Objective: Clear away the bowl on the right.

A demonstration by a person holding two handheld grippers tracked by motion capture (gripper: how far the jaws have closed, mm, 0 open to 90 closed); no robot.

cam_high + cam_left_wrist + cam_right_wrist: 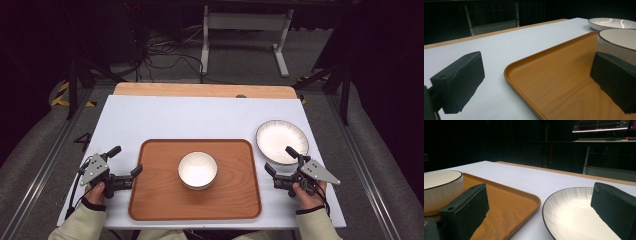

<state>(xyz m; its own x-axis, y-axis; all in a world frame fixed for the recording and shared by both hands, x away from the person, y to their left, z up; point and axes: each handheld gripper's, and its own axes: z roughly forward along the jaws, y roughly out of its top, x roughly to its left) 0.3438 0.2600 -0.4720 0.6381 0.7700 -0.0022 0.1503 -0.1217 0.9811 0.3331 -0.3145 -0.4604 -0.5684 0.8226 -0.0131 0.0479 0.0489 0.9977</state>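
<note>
A: Where the table [165, 120] met its left edge in the high view, what was held there?

B: The left gripper [126, 161], in the person's left hand [97, 190]. Its jaws stood wide apart with nothing between them. One jaw hung over the white table top, the other over the left rim of the tray [150, 200].

A: Did the left gripper view agree?

B: Yes. There the left gripper [536, 82] straddled the corner of the tray [564, 82]: the left jaw over the table [506, 47], the right jaw over the wood, just before the bowl [616, 42].

A: And at the middle?

B: A brown wooden tray with rounded corners lay on the table. A white bowl [197, 170] with a dark rim stood upright near its centre.

A: Farther right?

B: A white plate [282, 141] with a dark rim lay on the table, just beside the tray's far right corner, apart from it.

A: And the right edge?

B: The right gripper [281, 161], in the right hand [307, 192], was likewise open and empty. In the right gripper view, the right gripper [536, 207] had its left jaw before the tray [509, 205] and bowl [441, 187], its right jaw over the plate [574, 212].
</note>
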